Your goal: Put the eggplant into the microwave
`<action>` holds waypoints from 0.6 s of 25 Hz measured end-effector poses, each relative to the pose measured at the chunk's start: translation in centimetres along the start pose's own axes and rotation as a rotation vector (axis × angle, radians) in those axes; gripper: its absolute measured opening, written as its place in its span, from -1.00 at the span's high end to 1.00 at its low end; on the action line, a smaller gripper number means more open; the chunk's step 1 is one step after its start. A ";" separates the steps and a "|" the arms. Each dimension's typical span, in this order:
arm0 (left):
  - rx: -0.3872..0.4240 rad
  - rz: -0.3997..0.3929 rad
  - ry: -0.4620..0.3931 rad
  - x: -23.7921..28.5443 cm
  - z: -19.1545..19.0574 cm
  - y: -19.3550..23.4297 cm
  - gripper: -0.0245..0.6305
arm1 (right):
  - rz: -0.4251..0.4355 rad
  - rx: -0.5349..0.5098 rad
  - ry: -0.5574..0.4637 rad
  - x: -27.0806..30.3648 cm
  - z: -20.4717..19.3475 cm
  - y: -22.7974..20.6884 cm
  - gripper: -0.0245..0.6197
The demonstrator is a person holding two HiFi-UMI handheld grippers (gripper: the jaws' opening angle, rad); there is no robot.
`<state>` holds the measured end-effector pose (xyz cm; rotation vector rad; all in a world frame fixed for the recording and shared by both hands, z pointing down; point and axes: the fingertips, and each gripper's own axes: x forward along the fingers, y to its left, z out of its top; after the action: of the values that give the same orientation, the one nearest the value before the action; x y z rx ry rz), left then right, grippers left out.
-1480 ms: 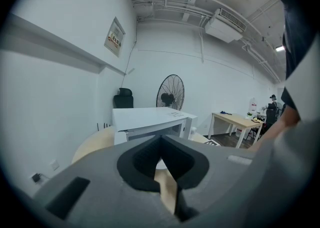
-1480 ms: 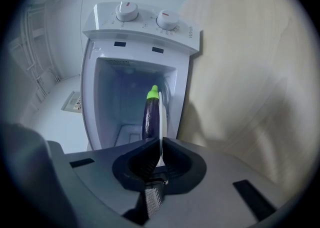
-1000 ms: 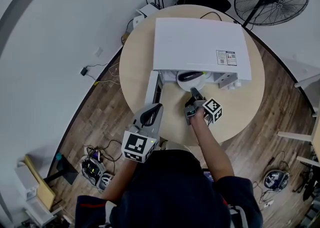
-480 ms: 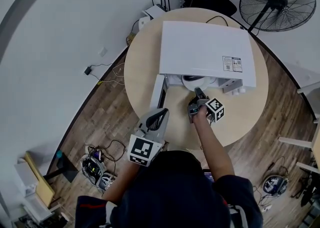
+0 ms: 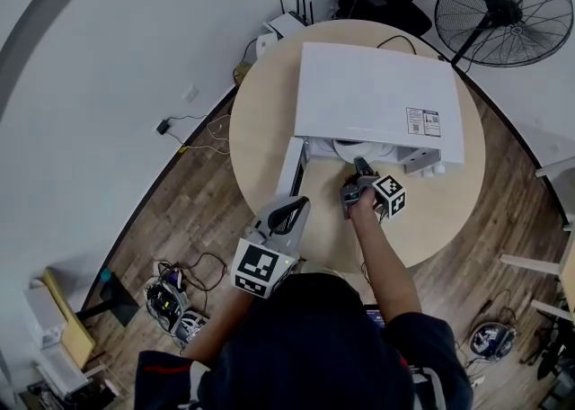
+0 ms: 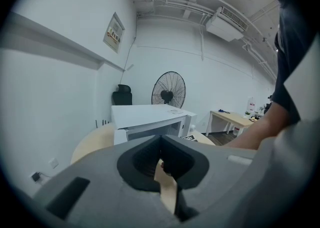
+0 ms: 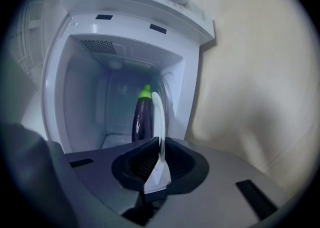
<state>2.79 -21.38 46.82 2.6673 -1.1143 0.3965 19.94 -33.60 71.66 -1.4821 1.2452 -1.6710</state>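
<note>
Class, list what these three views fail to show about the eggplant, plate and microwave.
- Right gripper view: the purple eggplant's lower end is hidden behind the right gripper, whose jaws pinch the white plate's rim.
- Head view: eggplant hidden under the white microwave's top.
- Head view: sticker print too small to read.

The jaws of the right gripper (image 7: pixel 159 147) are matt grey plastic. Pinched between them, the plate (image 7: pixel 156 112) is smooth, glossy white. Just beyond, the eggplant (image 7: pixel 141 122) has shiny purple skin and a duller green cap. The microwave (image 7: pixel 80 97) walls around look glossy white; the table (image 7: pixel 250 72) beside, pale matt wood.
</note>
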 end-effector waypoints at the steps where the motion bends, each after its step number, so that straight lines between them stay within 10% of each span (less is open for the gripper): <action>1: 0.002 -0.001 0.000 0.0 0.1 0.0 0.88 | -0.004 -0.001 -0.002 0.1 0.0 0.0 0.85; 15: 0.021 -0.028 0.003 0.0 0.1 -0.2 0.88 | 0.017 -0.049 -0.007 0.1 0.2 0.7 0.83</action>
<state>2.91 -21.27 46.74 2.6963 -1.0768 0.4096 19.98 -34.02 71.10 -1.5009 1.2999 -1.6338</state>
